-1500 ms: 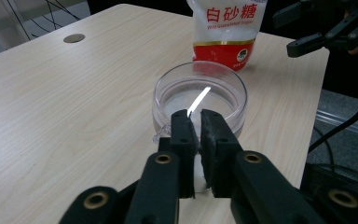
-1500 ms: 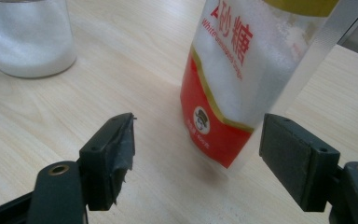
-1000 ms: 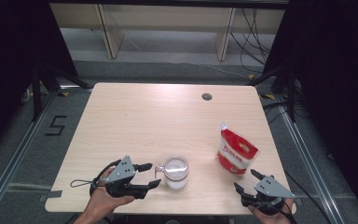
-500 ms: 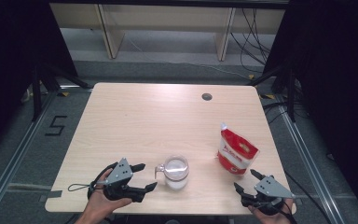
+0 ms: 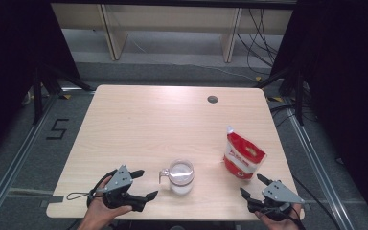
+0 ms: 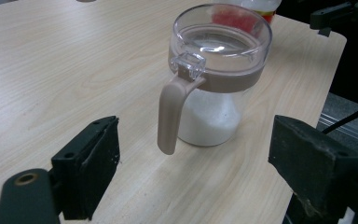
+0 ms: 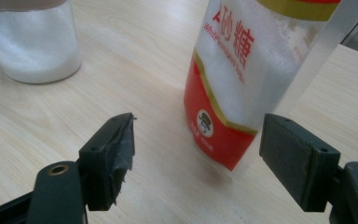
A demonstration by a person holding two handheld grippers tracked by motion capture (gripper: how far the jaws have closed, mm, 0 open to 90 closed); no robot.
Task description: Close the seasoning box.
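A clear jar point(image 5: 180, 175) with a tan collar, tan handle and clear lid stands near the table's front edge, part full of white sugar. My left gripper point(image 5: 146, 183) lies just left of the handle, open. Its jaws have just been opening, with nothing between them. In the left gripper view the jar point(image 6: 214, 93) stands just beyond the wide jaws of my left gripper point(image 6: 203, 158), handle toward me. A red and white sugar bag point(image 5: 242, 155) stands upright at the right. My right gripper point(image 5: 252, 185) is open just in front of the bag point(image 7: 242, 60).
The wooden table point(image 5: 163, 124) has a round cable hole point(image 5: 212, 99) at the back right. Its front edge runs close under both hands. The jar point(image 7: 32, 46) appears at the upper left of the right gripper view. Dark curtains and floor rails flank the table.
My left gripper has drawn back leftward from the jar's handle and its jaws stand wider. The right gripper, jar and bag have not moved.
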